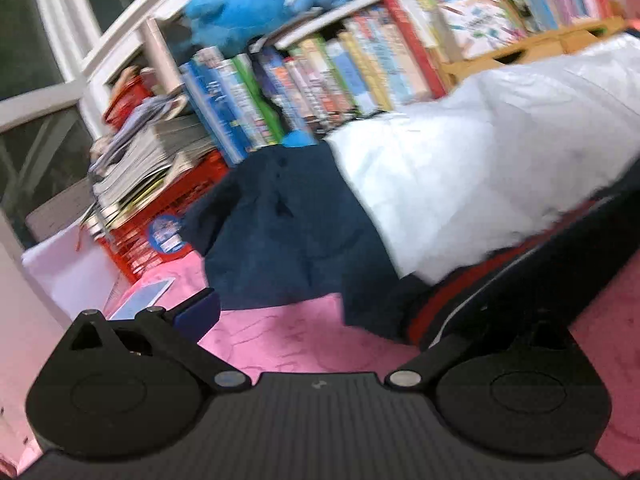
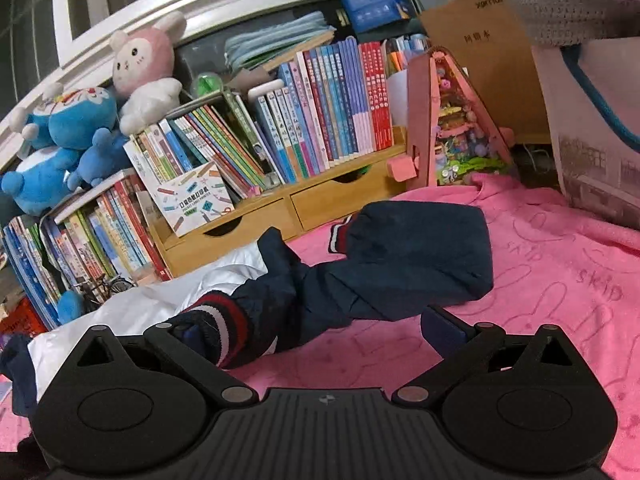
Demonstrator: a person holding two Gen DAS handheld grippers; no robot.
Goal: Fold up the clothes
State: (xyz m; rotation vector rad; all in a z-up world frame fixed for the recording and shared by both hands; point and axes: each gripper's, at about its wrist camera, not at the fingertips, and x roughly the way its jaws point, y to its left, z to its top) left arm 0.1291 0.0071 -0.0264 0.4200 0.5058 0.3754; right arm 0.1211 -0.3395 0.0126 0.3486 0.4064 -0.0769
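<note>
Navy pads mark where your fingers stand. In the right wrist view your right gripper (image 2: 320, 334) is spread wide, its left finger (image 2: 192, 334) touching or tucked behind the striped cuff (image 2: 224, 330) at lower left of frame, its right finger (image 2: 442, 330) resting apart on the pink blanket (image 2: 560, 280); nothing is pinched. Close on the cuff only once both pads bracket the ribbing, since the slick shell beside it would likely slip.

From the cuff, the navy sleeve (image 2: 400, 260) runs up to centre frame, lying doubled over itself; the white lining (image 2: 132, 308) spreads toward the left edge.

In the blurred left wrist view your left gripper (image 1: 320, 316) is also released, one finger (image 1: 196, 312) visible at lower left, the other hidden behind dark fabric. The jacket (image 1: 288, 232) fills centre frame, lining turned out at right. Steady this hand before you grasp. Books (image 2: 320, 112) line the top of both frames.
</note>
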